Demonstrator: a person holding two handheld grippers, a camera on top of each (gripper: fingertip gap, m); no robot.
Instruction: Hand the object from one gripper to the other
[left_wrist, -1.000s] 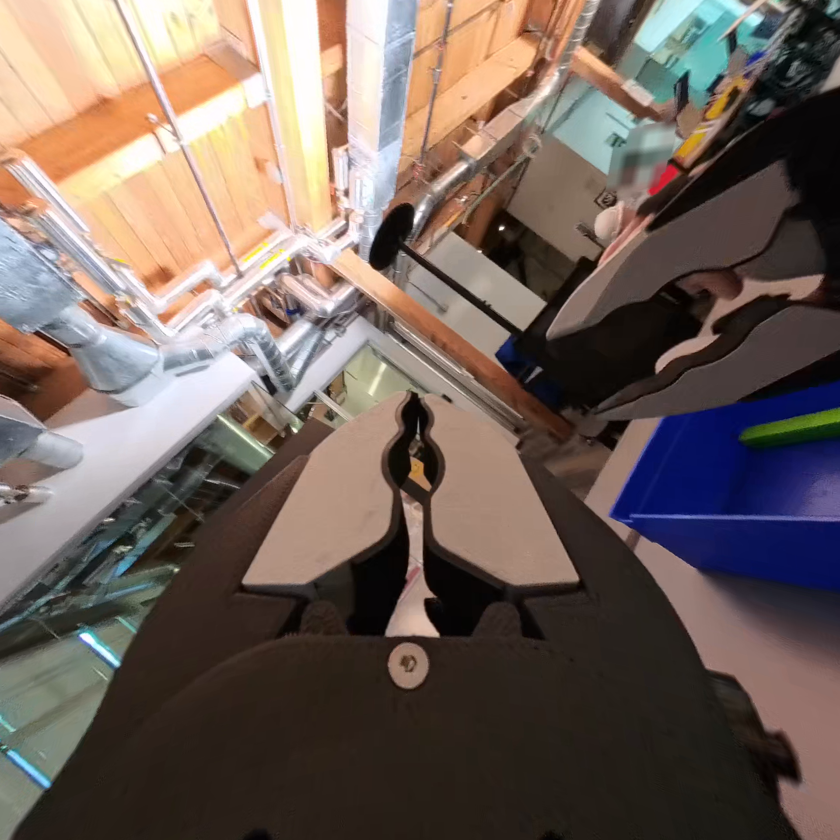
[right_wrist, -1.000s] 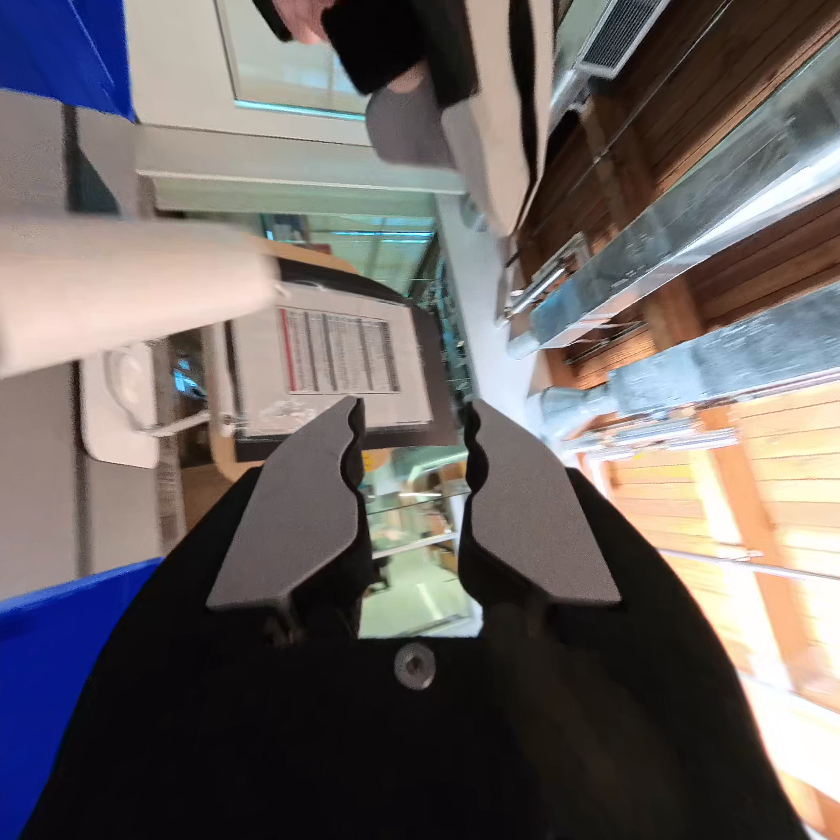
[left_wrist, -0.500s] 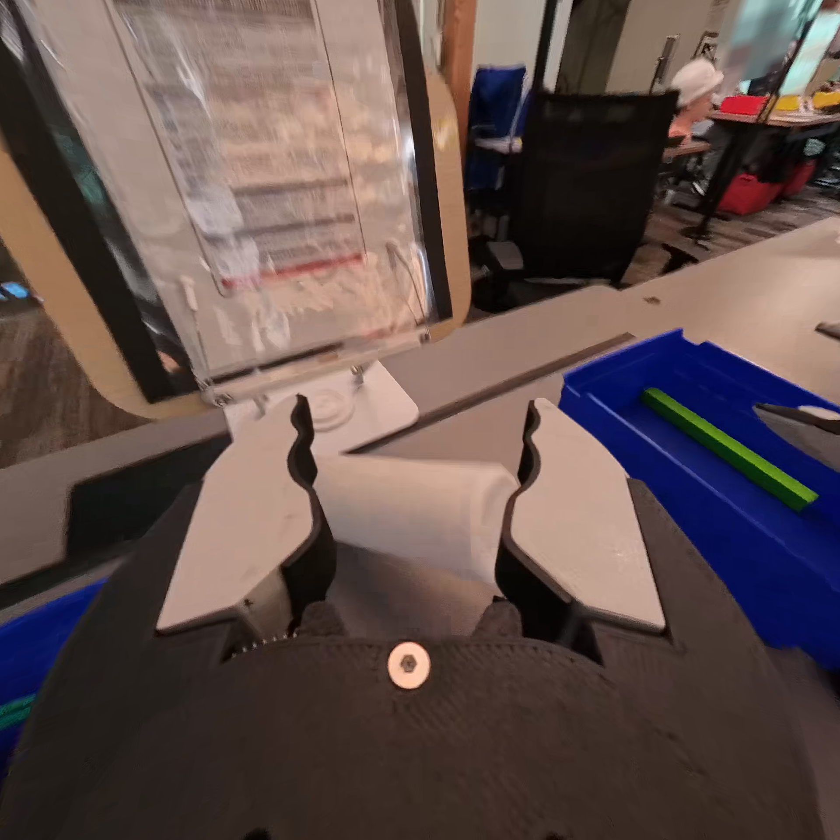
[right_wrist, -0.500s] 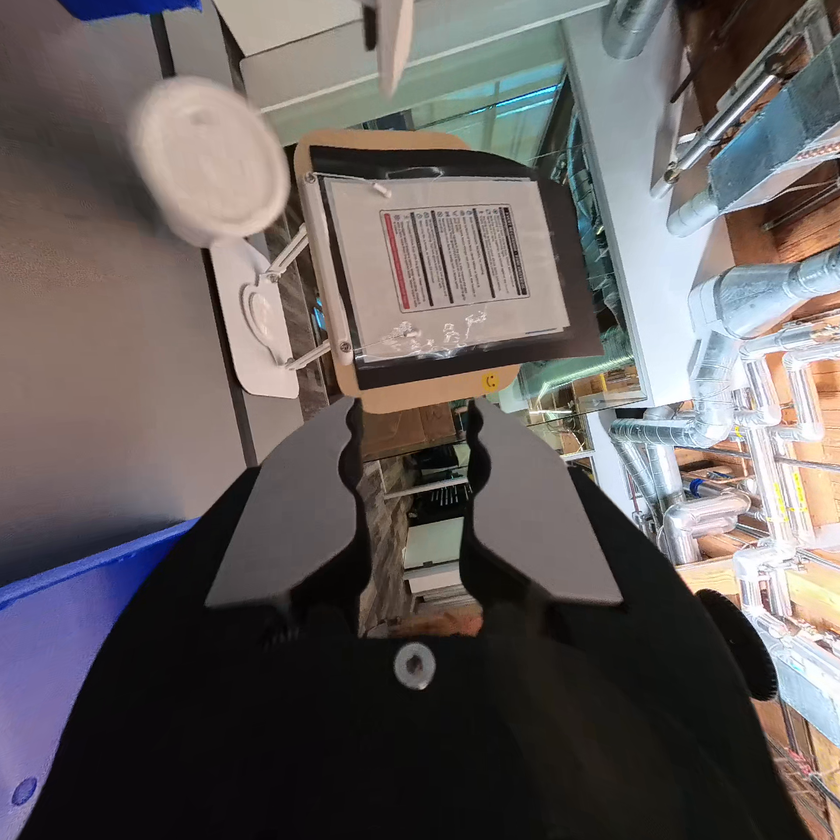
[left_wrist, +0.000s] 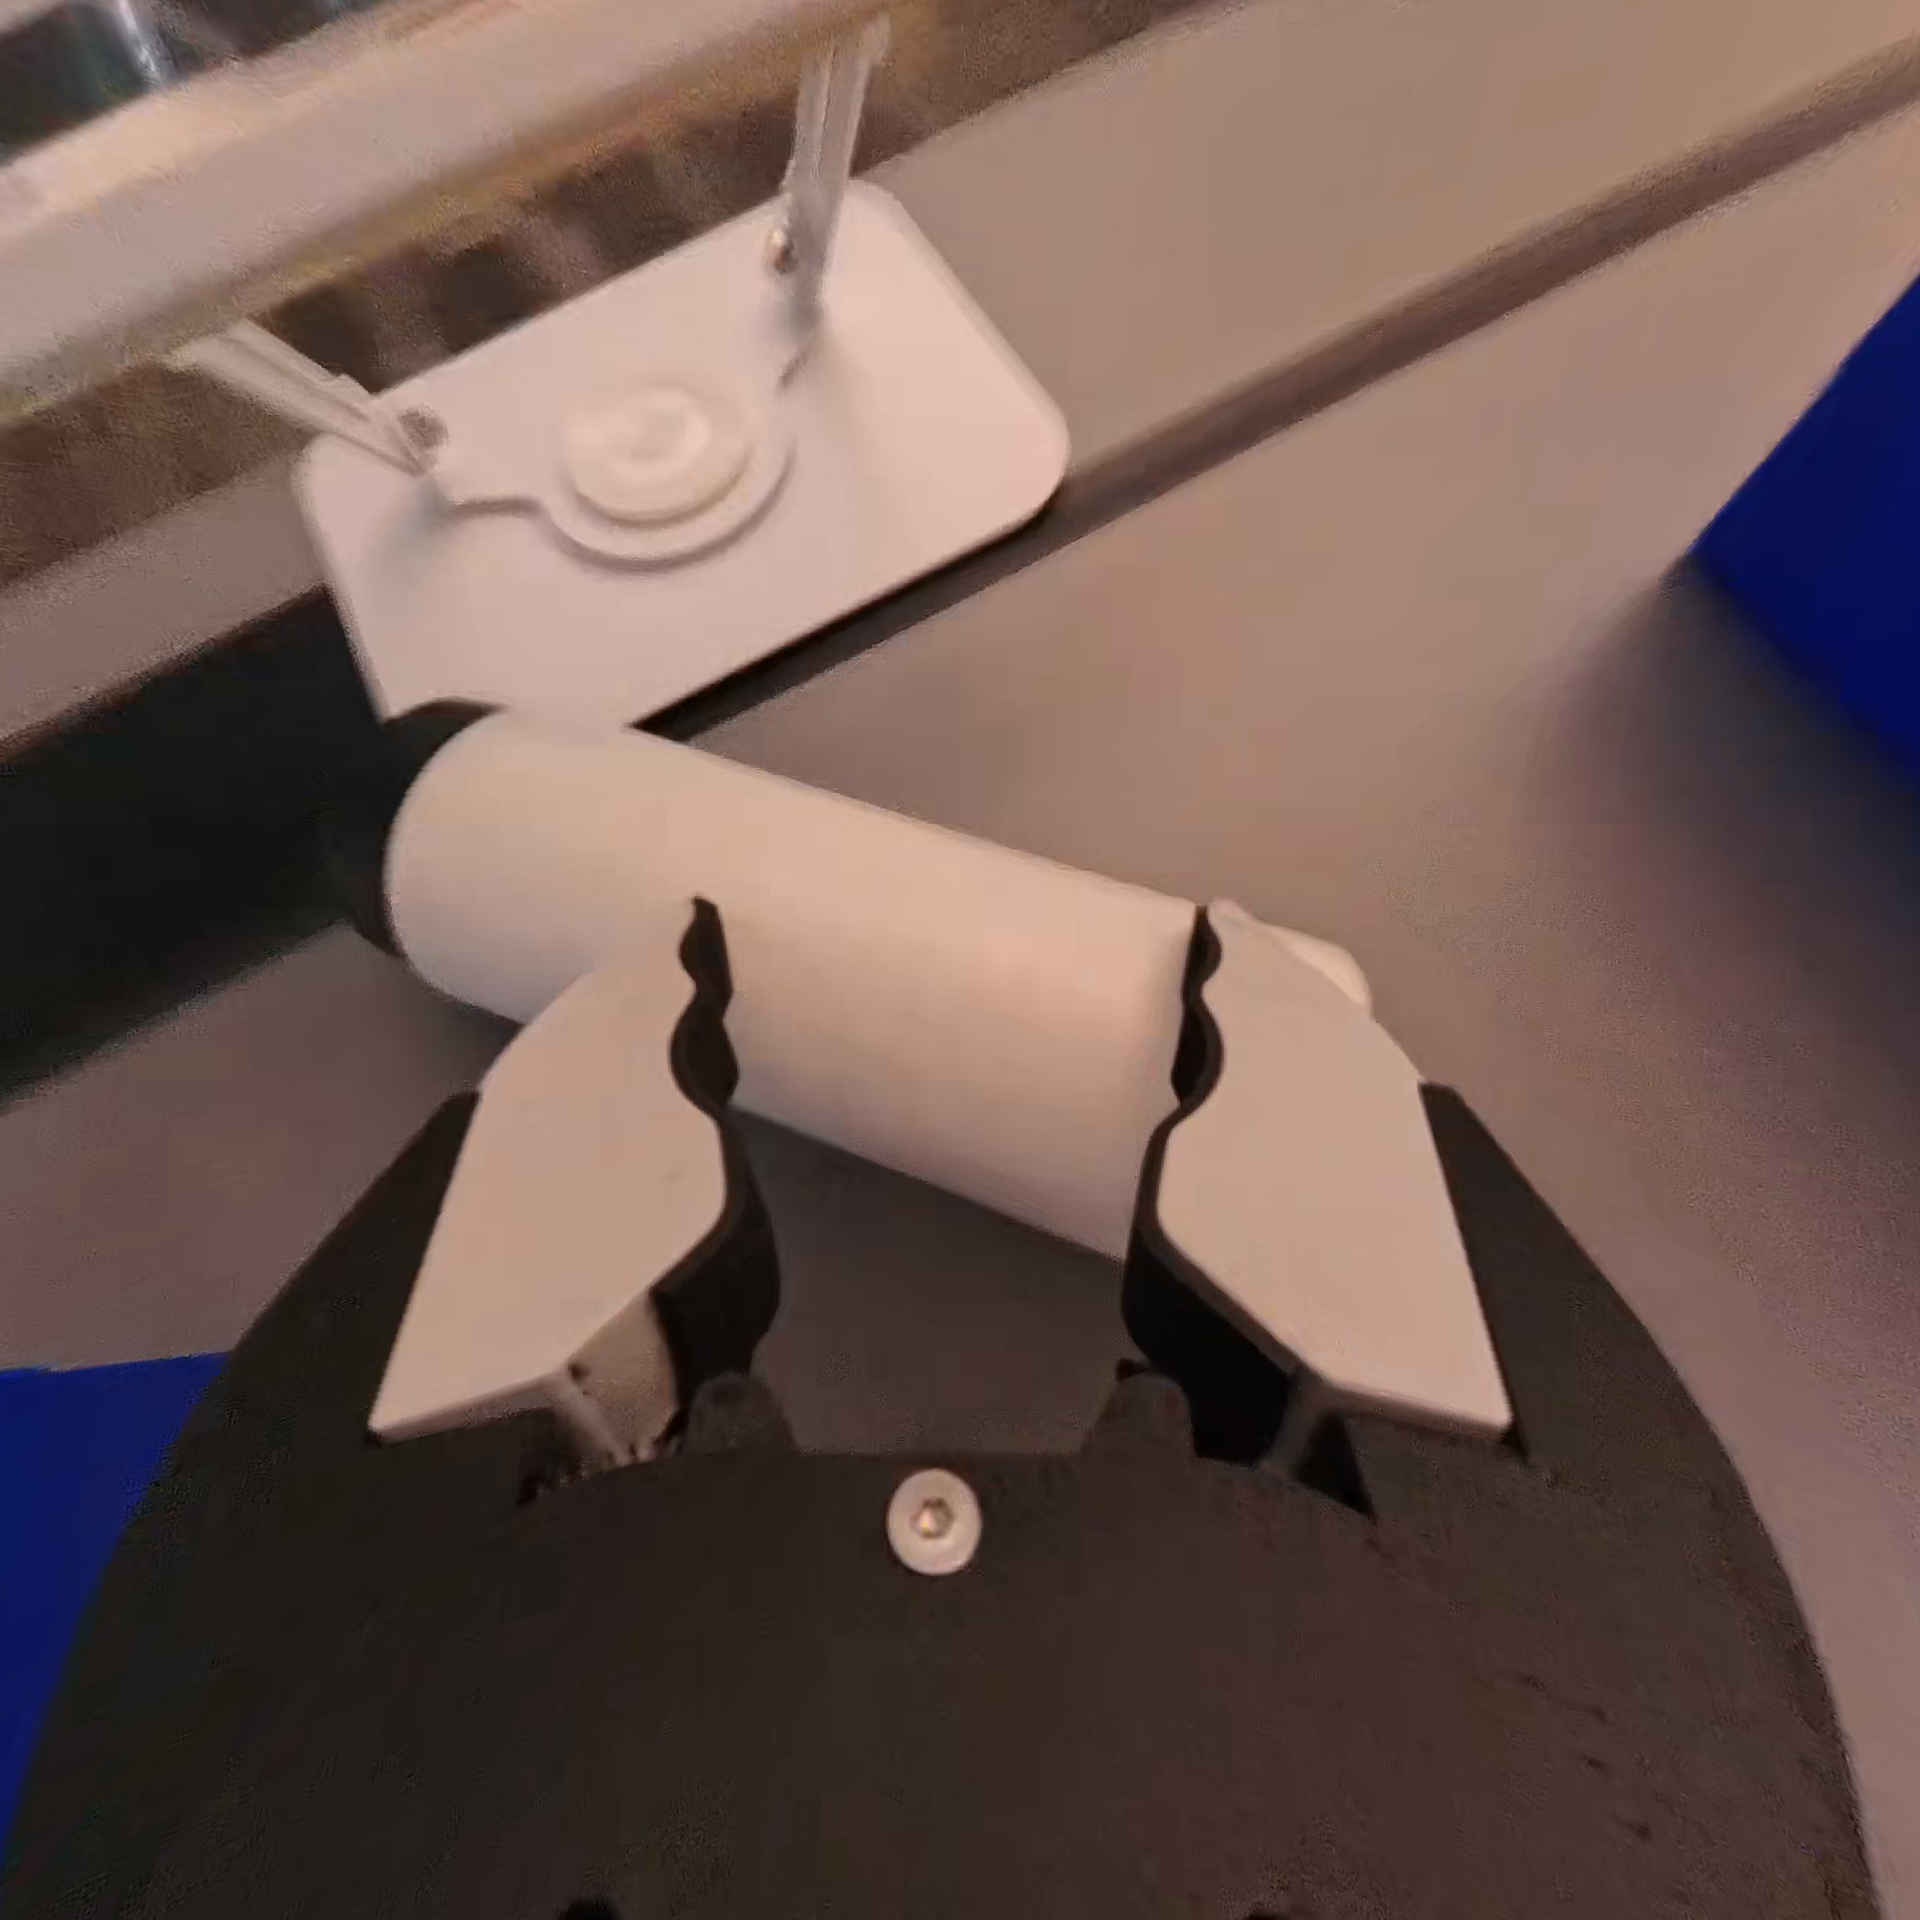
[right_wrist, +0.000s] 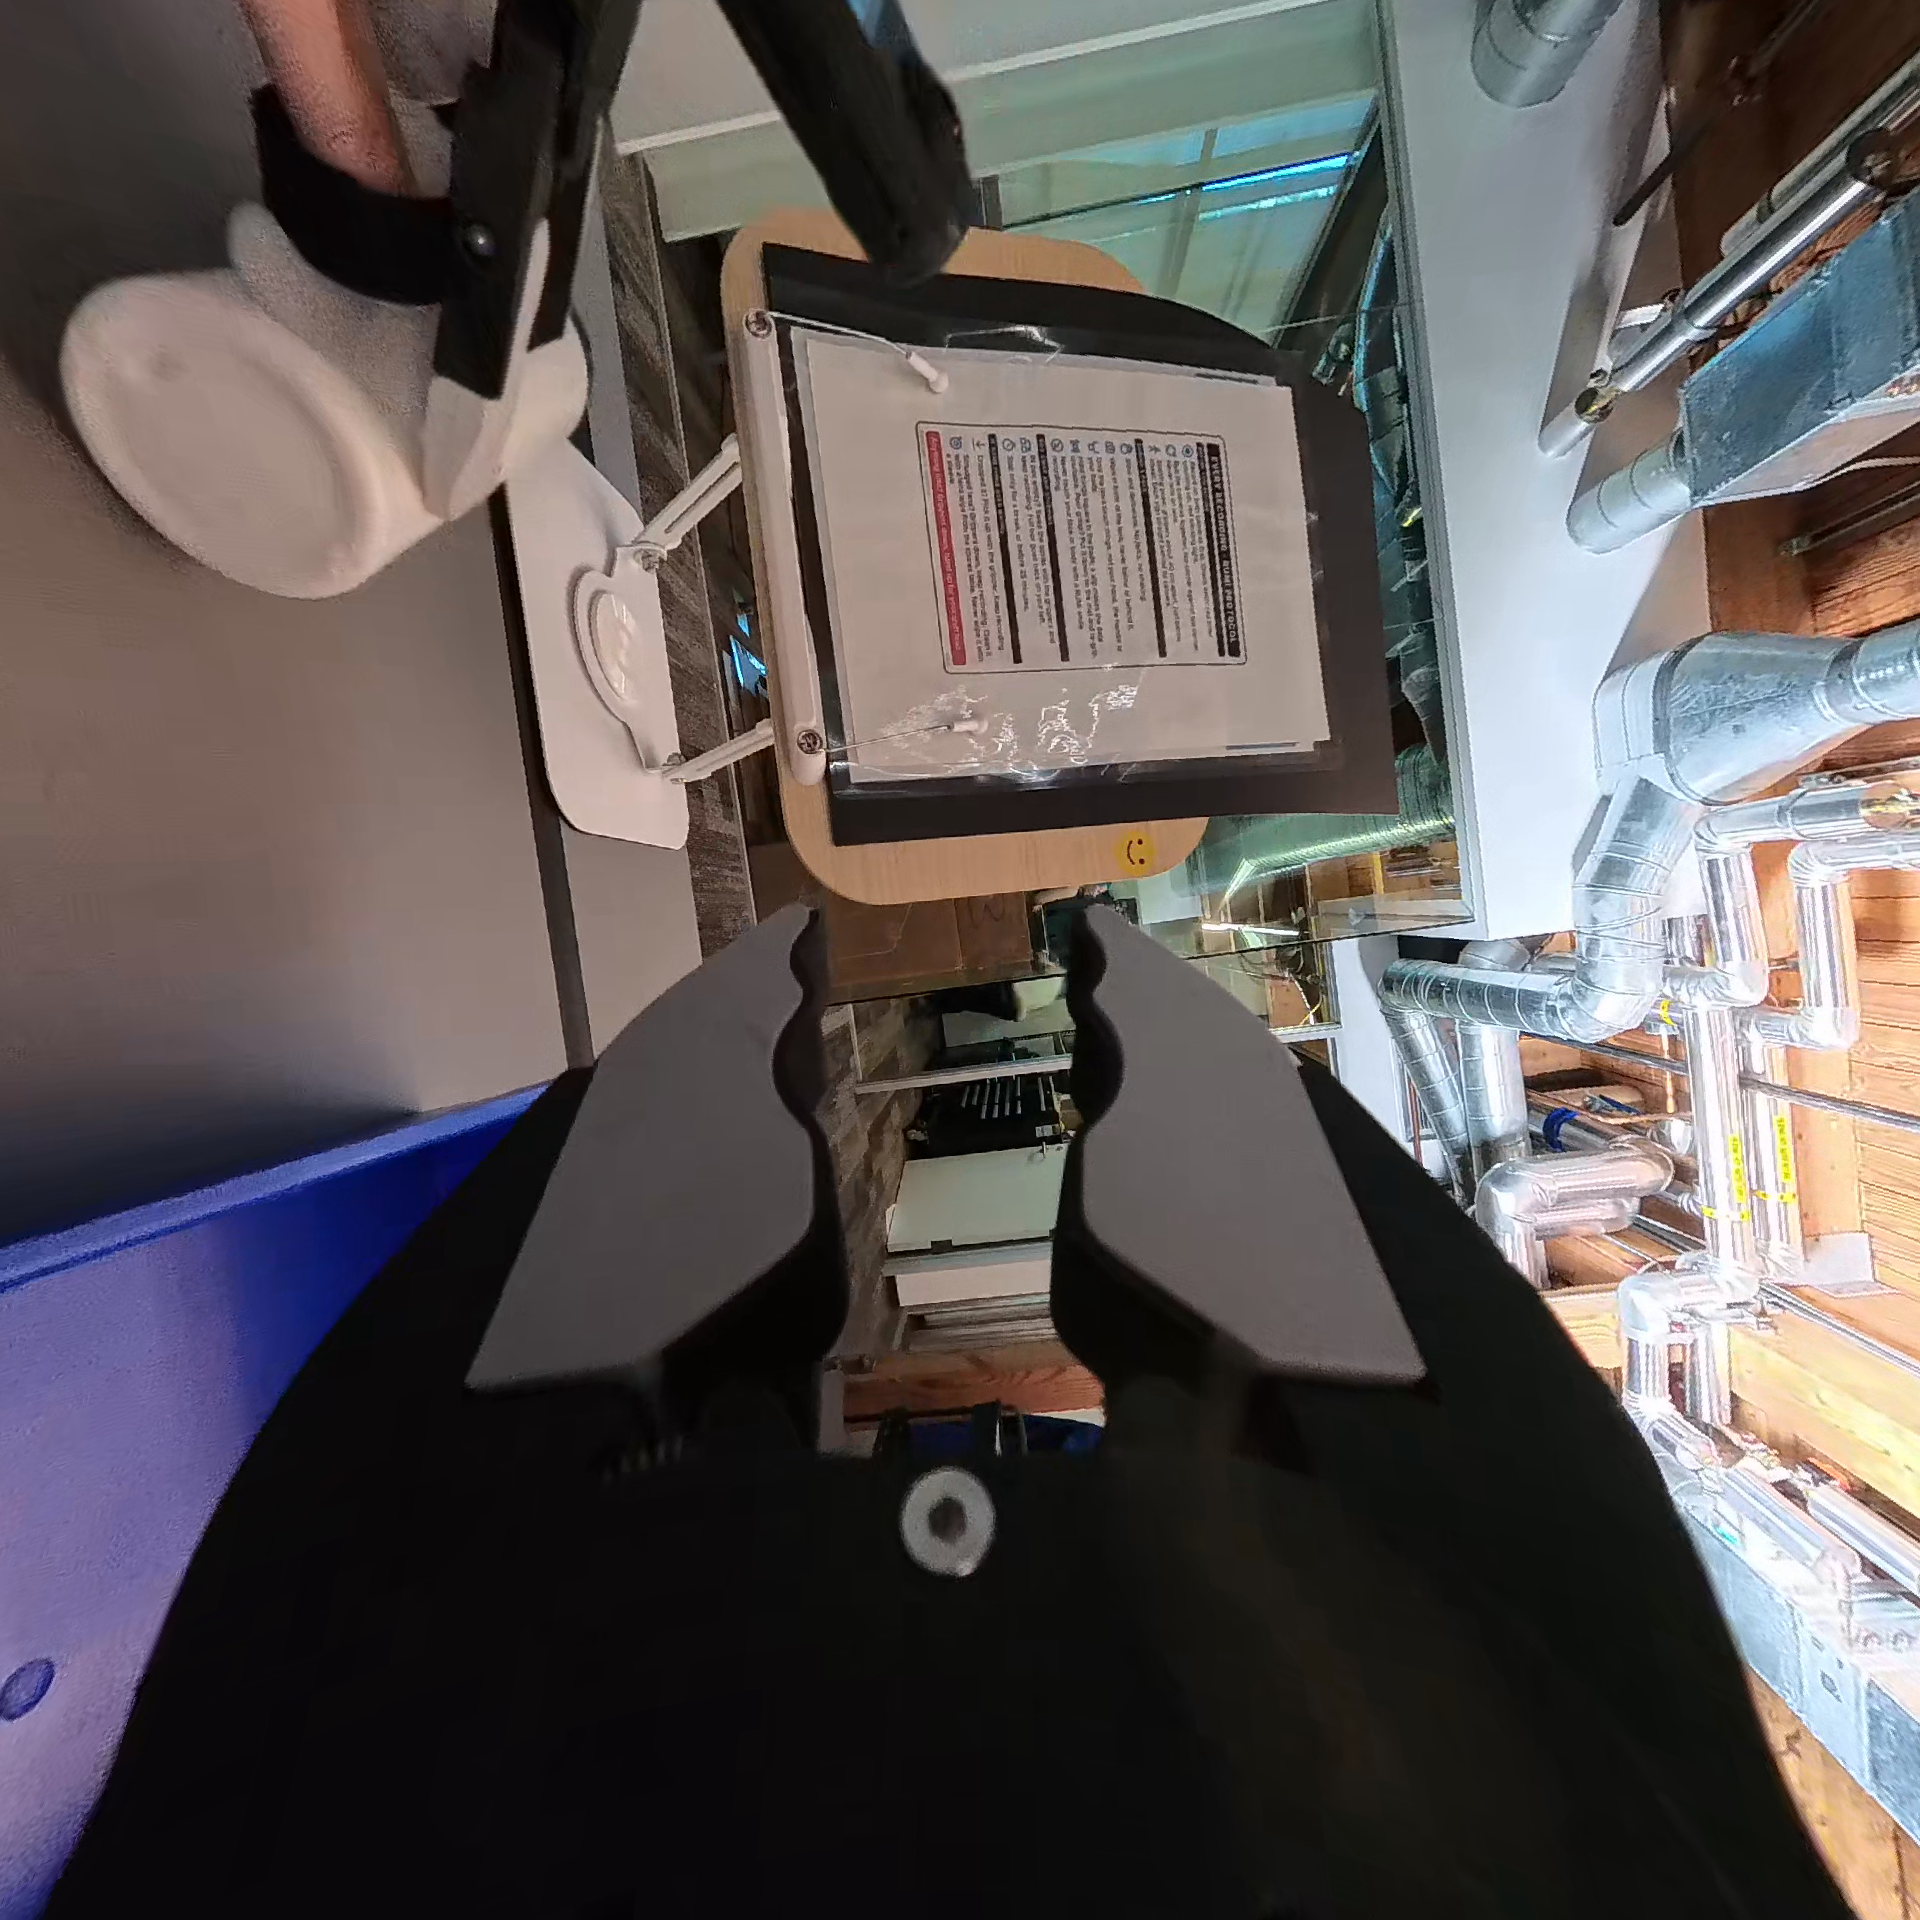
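A white cylinder (left_wrist: 644, 831) lies on its side on the grey table (left_wrist: 1351, 675). My left gripper (left_wrist: 951, 935) is open, just above it. The cylinder runs crosswise behind both fingertips, and I cannot tell whether they touch it. In the right wrist view the cylinder (right_wrist: 239, 447) shows its round end at the upper left, with the left gripper (right_wrist: 499, 260) and a hand on top of it. My right gripper (right_wrist: 945, 925) is open and empty, turned on its side in the air well away from the cylinder.
A white stand base (left_wrist: 727, 520) sits just behind the cylinder and holds a wooden board with a printed sheet (right_wrist: 1039, 582). Blue bins stand at the right (left_wrist: 1829, 582) and near left (left_wrist: 62, 1507). One blue bin (right_wrist: 208, 1403) is beside my right gripper.
My left gripper swung down from pointing at the ceiling, opened wide, and has now come close over the cylinder. My right gripper stayed open and turned only slightly.
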